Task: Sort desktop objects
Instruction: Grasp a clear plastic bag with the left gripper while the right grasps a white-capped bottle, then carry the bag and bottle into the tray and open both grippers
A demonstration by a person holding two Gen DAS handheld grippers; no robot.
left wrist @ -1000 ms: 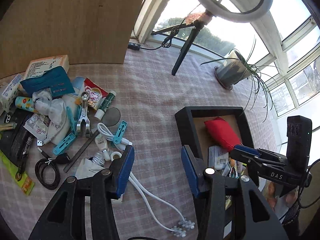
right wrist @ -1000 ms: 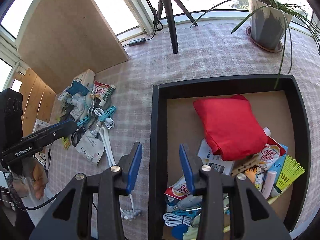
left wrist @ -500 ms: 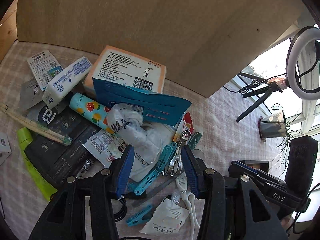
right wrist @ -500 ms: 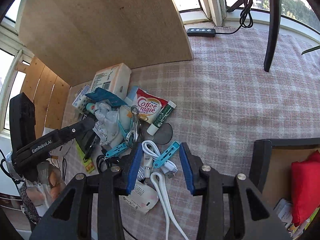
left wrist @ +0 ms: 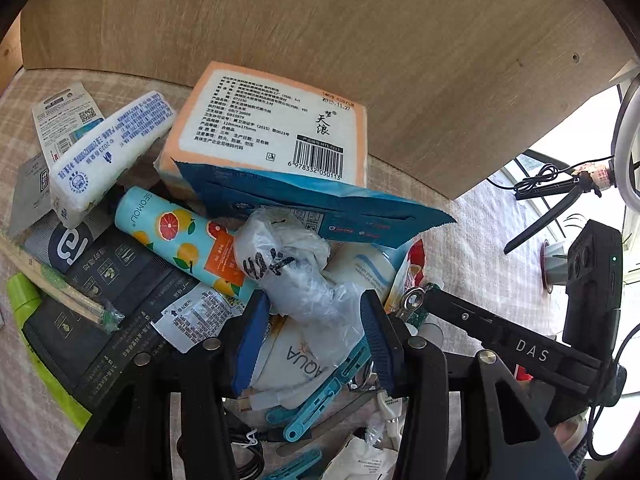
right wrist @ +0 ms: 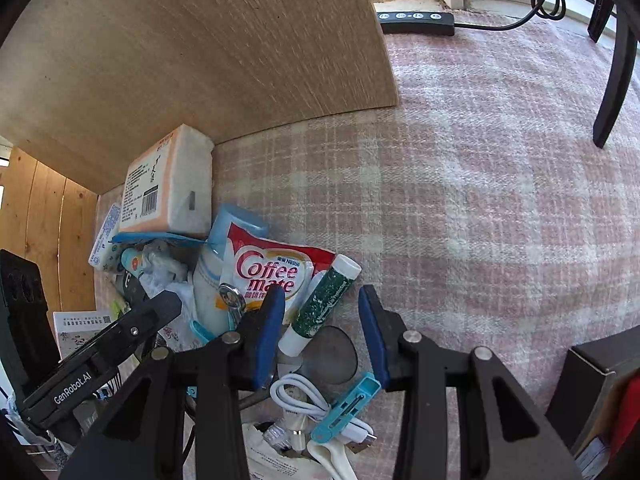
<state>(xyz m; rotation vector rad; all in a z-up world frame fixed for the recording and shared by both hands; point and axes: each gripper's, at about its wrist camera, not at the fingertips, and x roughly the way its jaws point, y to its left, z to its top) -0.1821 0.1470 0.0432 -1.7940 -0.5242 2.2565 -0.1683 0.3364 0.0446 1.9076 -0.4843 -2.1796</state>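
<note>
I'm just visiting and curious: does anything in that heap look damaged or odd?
Mostly it is a jumble. The crumpled clear plastic bag lies wadded on the heap between the open left gripper fingers. The blue paper pouch beside the orange-edged tissue pack looks torn open, with a jagged edge.

left tool (left wrist: 310,334) wide open over a crumpled clear plastic bag (left wrist: 296,276), citrus-print blue tube (left wrist: 184,244) just beside it, orange-edged tissue pack (left wrist: 272,128) behind, teal plastic clips (left wrist: 320,400) underneath
</note>
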